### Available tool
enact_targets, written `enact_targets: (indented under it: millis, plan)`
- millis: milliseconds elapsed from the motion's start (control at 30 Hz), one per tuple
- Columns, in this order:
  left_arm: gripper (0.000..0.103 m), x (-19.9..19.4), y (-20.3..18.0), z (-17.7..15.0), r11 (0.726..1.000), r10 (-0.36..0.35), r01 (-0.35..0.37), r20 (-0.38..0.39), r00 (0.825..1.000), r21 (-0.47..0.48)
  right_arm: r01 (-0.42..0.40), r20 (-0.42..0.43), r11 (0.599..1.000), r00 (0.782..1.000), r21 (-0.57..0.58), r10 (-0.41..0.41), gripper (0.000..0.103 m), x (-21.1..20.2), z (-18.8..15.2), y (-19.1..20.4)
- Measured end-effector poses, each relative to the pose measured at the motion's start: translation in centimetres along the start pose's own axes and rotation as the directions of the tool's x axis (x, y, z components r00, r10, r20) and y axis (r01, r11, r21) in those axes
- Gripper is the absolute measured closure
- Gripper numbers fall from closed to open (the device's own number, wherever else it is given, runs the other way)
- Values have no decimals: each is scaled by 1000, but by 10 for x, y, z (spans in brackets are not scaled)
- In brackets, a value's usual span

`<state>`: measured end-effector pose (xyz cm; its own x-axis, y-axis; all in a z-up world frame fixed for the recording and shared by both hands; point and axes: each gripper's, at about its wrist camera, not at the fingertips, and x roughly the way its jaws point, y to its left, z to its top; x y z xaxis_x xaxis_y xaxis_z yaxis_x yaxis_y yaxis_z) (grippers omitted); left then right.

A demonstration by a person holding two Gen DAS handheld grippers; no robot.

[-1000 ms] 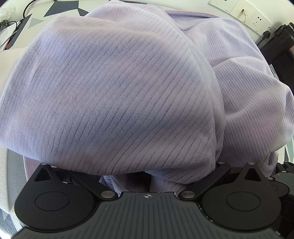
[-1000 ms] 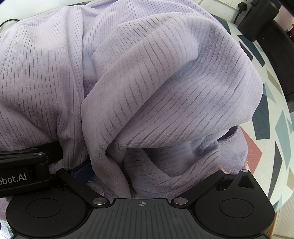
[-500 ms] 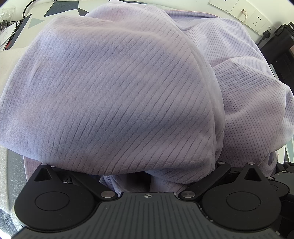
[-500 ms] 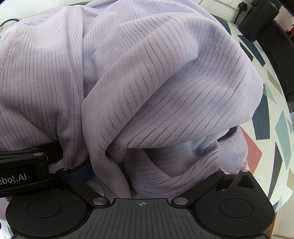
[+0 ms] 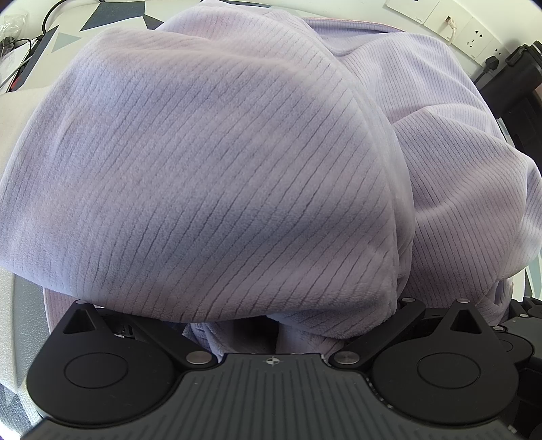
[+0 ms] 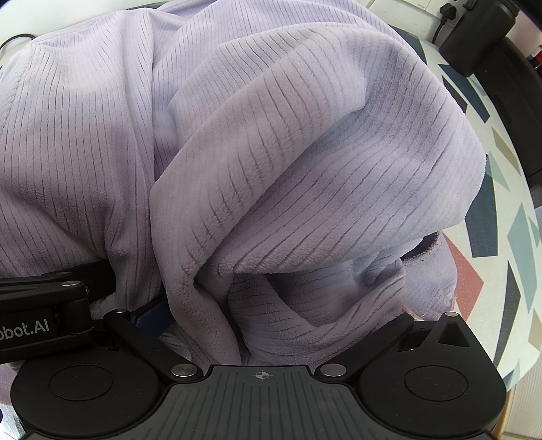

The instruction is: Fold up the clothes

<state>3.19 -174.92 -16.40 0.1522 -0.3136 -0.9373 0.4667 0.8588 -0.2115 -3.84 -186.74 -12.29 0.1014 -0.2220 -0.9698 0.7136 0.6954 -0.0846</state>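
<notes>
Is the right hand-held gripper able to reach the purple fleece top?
Probably yes: the purple fleece top drapes right over the right hand-held gripper, hiding its fingers, so nothing stands between them. Whether it is clamped cannot be seen.

Table (image 6: 501, 203): white top with geometric colour patches. Wall sockets (image 5: 474, 32) on white far wall. Black cables (image 5: 20, 47) far left. Daylight illumination.

Likely home room: wall sockets (image 5: 474, 34), patterned tablecloth (image 6: 491, 203), cables (image 5: 20, 44)
</notes>
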Motion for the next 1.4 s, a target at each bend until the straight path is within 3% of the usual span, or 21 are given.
enact_targets:
  millis: [1400]
  plan:
    - [0,5,3,5,1000,-3,3,7,1000,-7,-1,7,1000,1000,1,1,0,-5,16,7]
